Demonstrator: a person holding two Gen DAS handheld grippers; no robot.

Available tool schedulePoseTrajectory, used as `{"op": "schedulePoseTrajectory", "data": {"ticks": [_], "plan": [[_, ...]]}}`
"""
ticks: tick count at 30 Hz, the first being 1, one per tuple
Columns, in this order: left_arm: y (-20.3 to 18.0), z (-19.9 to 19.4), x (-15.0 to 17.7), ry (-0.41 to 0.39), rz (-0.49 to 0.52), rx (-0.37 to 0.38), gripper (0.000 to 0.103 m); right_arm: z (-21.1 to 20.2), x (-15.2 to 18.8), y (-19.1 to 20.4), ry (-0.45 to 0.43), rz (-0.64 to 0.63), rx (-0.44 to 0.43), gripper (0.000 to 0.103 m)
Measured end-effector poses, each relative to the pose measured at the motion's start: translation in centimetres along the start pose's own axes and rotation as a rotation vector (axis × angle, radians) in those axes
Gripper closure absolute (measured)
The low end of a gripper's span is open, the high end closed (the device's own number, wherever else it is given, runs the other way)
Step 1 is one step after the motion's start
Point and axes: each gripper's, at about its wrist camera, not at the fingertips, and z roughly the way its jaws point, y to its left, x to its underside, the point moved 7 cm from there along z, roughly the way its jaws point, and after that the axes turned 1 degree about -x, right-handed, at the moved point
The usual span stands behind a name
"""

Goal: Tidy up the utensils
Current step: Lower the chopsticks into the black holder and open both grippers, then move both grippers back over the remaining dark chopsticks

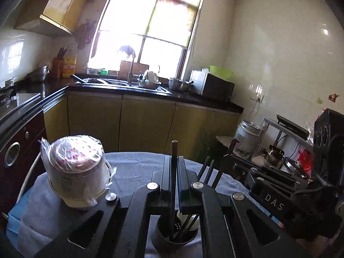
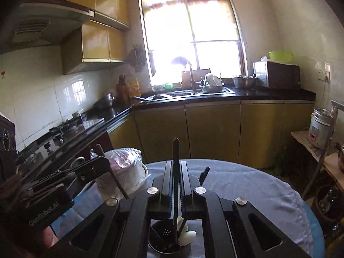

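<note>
1. utensils were the matter: each gripper had its jaws pinched narrow on one dark chopstick.
2. the left gripper [image 1: 174, 163] clamped a brown-tipped chopstick [image 1: 174, 150] that stood upright between its jaws, its lower end reaching down toward the holder.
3. the right gripper [image 2: 176, 169] clamped a second dark chopstick [image 2: 176, 150] in the same upright way.
4. a dark round utensil holder [image 1: 175, 239] stood on the near part of the table, just below both grippers; it held a white spoon [image 2: 188, 235] and a few dark sticks, and small drain holes showed in its bottom.
5. seen from the right wrist, the left gripper [image 2: 101, 165] lay at the left, close beside the holder, its chopstick slanting.
6. seen from the left wrist, the right gripper [image 1: 228, 161] lay at the right, with its stick's lower part showing near its tip.
7. the round table [image 2: 247, 185] wore a grey-blue cloth.
8. a plastic-wrapped pot [image 1: 76, 172] sat on the table's left side, apart from the holder.
9. far off ran a dark countertop with a sink [image 2: 185, 92] under a bright window [image 2: 191, 28], and a microwave [image 2: 277, 75] at the right.
</note>
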Motion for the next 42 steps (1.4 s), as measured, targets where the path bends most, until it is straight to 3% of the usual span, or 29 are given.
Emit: {"op": "schedulePoseTrajectory", "data": {"ticks": [9, 11, 13, 14, 17, 27, 36, 42], "plan": [[-0.2, 1.3, 3.4, 0.162, 0.072, 0.018, 0.098, 2.5, 3.5, -0.5, 0.167, 0.037, -0.055, 0.096], [-0.3, 0.5, 4.6, 0.205, 0.119, -0.011, 0.083, 2.3, 4.0, -0.7, 0.200, 0.064, -0.079, 0.094], [-0.1, -0.8, 5.5, 0.223, 0.147, -0.050, 0.038, 1.5, 4.3, -1.1, 0.203, 0.082, -0.091, 0.091], [-0.1, -1.7, 5.7, 0.210, 0.159, -0.065, 0.034, 0.9, 4.4, -1.3, 0.207, 0.086, -0.090, 0.085], [0.2, -4.1, 7.0, 0.217, 0.184, -0.118, 0.032, -0.6, 5.1, -1.5, 0.222, 0.087, -0.075, 0.077], [0.9, -11.0, 12.5, 0.261, 0.115, -0.215, 0.024, -7.7, 9.7, -0.4, 0.328, -0.093, 0.146, 0.076], [-0.7, -13.8, 13.6, 0.242, 0.118, -0.236, 0.024, -13.6, 10.6, 0.1, 0.279, -0.190, 0.264, 0.073], [-1.3, -13.8, 13.8, 0.247, 0.121, -0.233, 0.024, -15.0, 10.3, 0.1, 0.253, -0.206, 0.282, 0.071]]}}
